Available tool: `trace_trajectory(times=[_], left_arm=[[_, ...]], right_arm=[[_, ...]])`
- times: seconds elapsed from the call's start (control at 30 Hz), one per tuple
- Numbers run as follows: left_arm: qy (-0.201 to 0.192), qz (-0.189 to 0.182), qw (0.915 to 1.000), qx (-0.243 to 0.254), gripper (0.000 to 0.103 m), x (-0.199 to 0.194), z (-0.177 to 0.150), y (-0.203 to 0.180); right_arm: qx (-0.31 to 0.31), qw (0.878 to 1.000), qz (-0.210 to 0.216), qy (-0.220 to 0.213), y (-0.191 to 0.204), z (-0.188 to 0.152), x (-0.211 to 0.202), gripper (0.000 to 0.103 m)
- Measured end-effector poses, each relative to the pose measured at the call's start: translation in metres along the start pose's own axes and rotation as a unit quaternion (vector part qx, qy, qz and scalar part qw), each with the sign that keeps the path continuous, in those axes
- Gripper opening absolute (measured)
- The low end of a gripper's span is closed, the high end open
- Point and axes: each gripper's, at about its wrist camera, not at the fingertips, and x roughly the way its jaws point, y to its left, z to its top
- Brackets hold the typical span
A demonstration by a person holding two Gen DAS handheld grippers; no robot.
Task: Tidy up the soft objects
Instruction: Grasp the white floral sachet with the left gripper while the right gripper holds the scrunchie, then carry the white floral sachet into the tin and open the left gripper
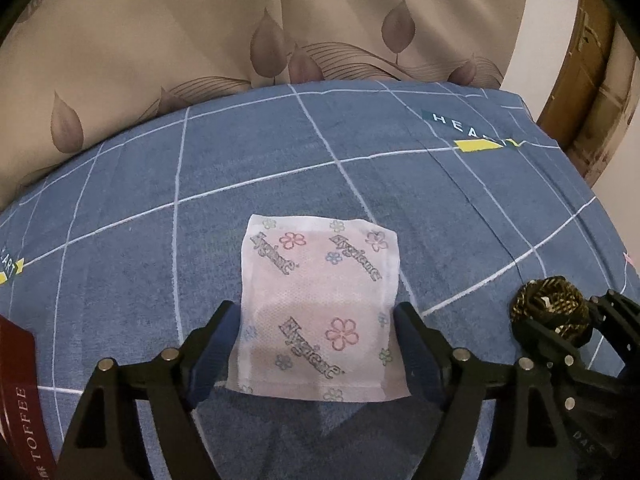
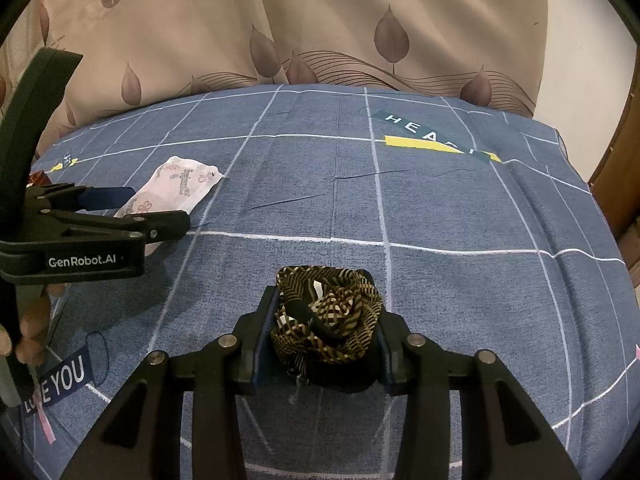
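A white and pink flower-printed "Hygiene" packet lies flat on the blue checked bed cover. My left gripper is open, its blue-padded fingers on either side of the packet's near half. The packet and left gripper also show at the left of the right wrist view. My right gripper is shut on a bunched black and gold patterned cloth, just above the cover. That cloth shows at the right of the left wrist view.
A beige leaf-print curtain hangs behind the bed. A dark red toffee box sits at the left edge. A wooden frame stands at the far right. The cover's right edge drops off there.
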Motion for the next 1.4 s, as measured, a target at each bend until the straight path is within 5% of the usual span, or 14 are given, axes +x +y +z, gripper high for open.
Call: trace_trajectory(times=[0.07, 0.23, 0.83, 1.4], left_arm=[[-0.006, -0.003, 1.0, 0.005, 0.05, -0.003, -0.002, -0.001], [-0.004, -0.016, 0.9999, -0.004, 0.024, -0.009, 0.001, 0.002], [-0.006, -0.025, 0.9987, -0.043, 0.018, -0.059, -0.019, 0.028], [-0.039, 0.039, 0.9975, -0.043, 0.018, -0.165, -0.04, 0.089]], right_arm=[[0.0, 1.0, 0.0, 0.0, 0.0, 0.0, 0.0, 0.04], [0.0, 1.0, 0.0, 0.0, 0.0, 0.0, 0.0, 0.04], [0.0, 1.0, -0.001, 0.0, 0.0, 0.0, 0.0, 0.04], [-0.001, 1.0, -0.001, 0.0, 0.001, -0.001, 0.001, 0.04]])
